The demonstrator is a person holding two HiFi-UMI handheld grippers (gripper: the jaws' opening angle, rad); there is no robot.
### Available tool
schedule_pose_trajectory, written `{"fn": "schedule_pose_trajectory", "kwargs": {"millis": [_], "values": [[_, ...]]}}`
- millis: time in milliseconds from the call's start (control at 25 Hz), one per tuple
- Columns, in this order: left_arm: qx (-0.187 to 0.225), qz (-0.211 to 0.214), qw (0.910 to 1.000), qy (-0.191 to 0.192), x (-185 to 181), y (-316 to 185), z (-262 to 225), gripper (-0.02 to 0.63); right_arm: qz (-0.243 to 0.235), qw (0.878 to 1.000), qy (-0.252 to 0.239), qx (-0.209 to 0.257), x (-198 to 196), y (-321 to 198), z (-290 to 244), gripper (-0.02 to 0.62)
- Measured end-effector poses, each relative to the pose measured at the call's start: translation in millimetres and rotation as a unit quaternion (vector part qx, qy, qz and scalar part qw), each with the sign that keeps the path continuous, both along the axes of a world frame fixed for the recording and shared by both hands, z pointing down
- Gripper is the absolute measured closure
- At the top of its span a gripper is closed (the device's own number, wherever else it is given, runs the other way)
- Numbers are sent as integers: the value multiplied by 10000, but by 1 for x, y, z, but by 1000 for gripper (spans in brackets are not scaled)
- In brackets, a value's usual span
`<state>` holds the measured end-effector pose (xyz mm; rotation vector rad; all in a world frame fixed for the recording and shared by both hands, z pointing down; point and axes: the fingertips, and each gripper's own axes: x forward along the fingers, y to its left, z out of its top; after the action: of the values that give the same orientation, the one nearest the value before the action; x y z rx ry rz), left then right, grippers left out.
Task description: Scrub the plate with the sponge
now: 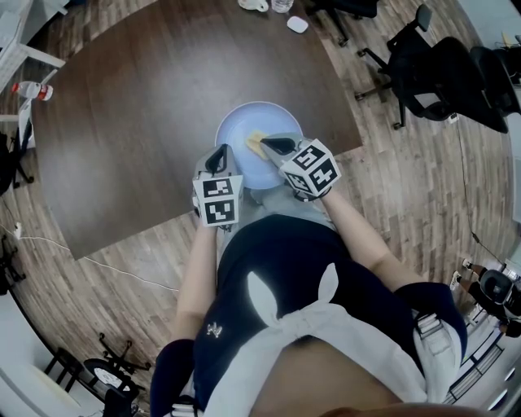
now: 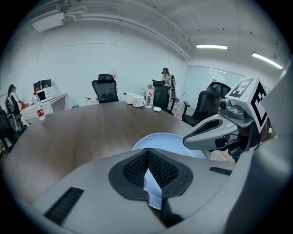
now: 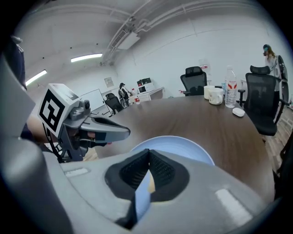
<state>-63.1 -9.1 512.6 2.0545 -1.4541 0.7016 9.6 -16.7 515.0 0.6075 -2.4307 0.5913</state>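
Observation:
A light blue plate (image 1: 244,122) lies on the dark wooden table (image 1: 138,106) near its front edge. On the plate lies a yellow sponge (image 1: 255,142). My right gripper (image 1: 264,144) is shut on the sponge's near end over the plate's middle. In the right gripper view a sliver of the sponge (image 3: 151,185) shows behind the closed jaws (image 3: 149,151), with the plate (image 3: 183,144) beyond. My left gripper (image 1: 221,152) is shut, its tips at the plate's left rim. In the left gripper view the plate (image 2: 160,139) lies just past my left gripper (image 2: 147,151).
A white mug (image 2: 137,101), a water bottle (image 2: 149,95) and a small white object (image 1: 297,24) stand at the table's far side. Another bottle (image 1: 32,89) is off to the left. Black office chairs (image 1: 423,73) stand on the wooden floor to the right.

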Motion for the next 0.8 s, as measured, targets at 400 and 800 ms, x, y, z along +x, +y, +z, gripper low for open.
{"fn": "schedule_pose_trajectory", "kwargs": {"millis": [400,800], "values": [[305,110,9994,116,19,35,-32,601,259,9979,-93,581,9,31,-43,597],[562,-14,9979,333,16,80,-62,601,370,9951,-197,895,5,71,-75,597]]}}
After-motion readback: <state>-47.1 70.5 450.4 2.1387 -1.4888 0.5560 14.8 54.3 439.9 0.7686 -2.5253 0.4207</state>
